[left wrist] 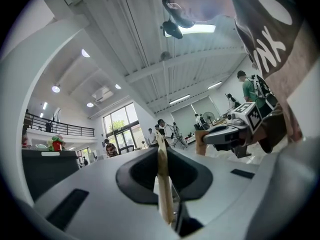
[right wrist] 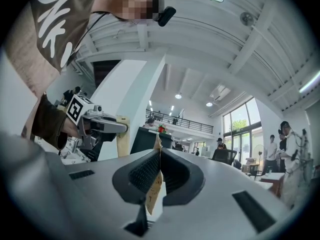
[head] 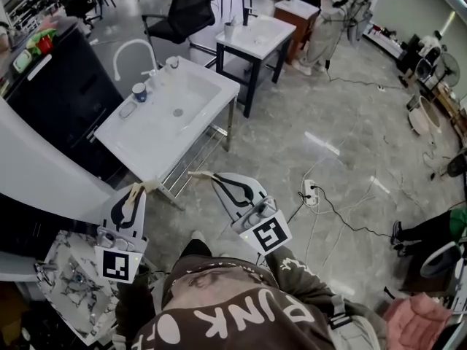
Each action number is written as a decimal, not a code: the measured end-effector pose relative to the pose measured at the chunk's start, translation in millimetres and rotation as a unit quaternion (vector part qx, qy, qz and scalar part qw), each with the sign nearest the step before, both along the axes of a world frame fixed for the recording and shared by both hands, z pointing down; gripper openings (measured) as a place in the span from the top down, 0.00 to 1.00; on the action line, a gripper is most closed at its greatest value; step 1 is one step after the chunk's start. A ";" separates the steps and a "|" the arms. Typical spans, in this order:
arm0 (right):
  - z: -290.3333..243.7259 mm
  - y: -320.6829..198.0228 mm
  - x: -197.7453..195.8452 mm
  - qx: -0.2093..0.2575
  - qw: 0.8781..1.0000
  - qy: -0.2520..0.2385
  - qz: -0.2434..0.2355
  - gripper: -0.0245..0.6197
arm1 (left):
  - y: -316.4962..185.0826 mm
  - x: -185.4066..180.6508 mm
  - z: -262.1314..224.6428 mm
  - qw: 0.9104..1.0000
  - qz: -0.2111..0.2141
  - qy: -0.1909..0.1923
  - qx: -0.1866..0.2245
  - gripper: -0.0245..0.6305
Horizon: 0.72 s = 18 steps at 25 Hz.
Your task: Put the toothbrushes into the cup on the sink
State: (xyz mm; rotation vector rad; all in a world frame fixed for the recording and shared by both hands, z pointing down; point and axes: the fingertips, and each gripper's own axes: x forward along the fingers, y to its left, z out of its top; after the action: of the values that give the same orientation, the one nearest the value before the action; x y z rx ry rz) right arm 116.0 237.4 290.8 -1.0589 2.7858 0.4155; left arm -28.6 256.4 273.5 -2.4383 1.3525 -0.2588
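Left gripper view: gripper [left wrist: 161,146] pinches a toothbrush [left wrist: 164,184].

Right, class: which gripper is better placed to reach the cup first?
Probably left. The left gripper, shut on a toothbrush, sits almost straight below the cup in the head view; the right gripper is off to the side.

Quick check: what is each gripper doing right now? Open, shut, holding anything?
Left gripper: shut on a wooden toothbrush.
Right gripper: shut on another wooden toothbrush.
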 end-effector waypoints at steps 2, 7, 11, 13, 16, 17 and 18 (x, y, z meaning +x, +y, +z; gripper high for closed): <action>5.2 -10.6 2.4 -0.003 1.000 0.003 0.002 0.94 | -12.1 2.1 1.3 1.000 0.002 -0.002 0.002 0.90; 21.0 -50.3 0.4 -0.018 1.000 0.017 0.005 0.94 | -52.7 0.7 16.3 1.000 0.007 0.004 -0.007 0.90; 30.3 -100.7 -11.2 -0.025 0.999 0.021 0.011 0.94 | -104.9 -12.6 29.8 1.000 0.010 0.017 -0.007 0.90; 36.2 -131.7 -20.2 -0.028 0.999 0.032 0.013 0.94 | -136.0 -21.4 35.7 1.000 0.011 0.027 -0.009 0.90; 43.8 -183.5 -40.0 -0.031 0.998 0.054 0.012 0.94 | -184.4 -41.0 47.8 0.999 0.010 0.027 -0.023 0.90; 45.8 -201.5 -47.1 -0.034 0.997 0.061 0.011 0.94 | -201.2 -47.9 50.8 0.999 0.010 0.030 -0.028 0.90; 46.4 -219.4 -54.2 -0.036 0.997 0.067 0.011 0.94 | -217.8 -54.1 52.3 0.999 0.010 0.035 -0.032 0.90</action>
State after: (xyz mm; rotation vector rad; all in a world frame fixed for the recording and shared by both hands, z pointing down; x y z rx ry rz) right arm 61.9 18.0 337.1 -1.1161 2.9294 0.4055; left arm -82.8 38.6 325.8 -2.5343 1.3687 -0.2187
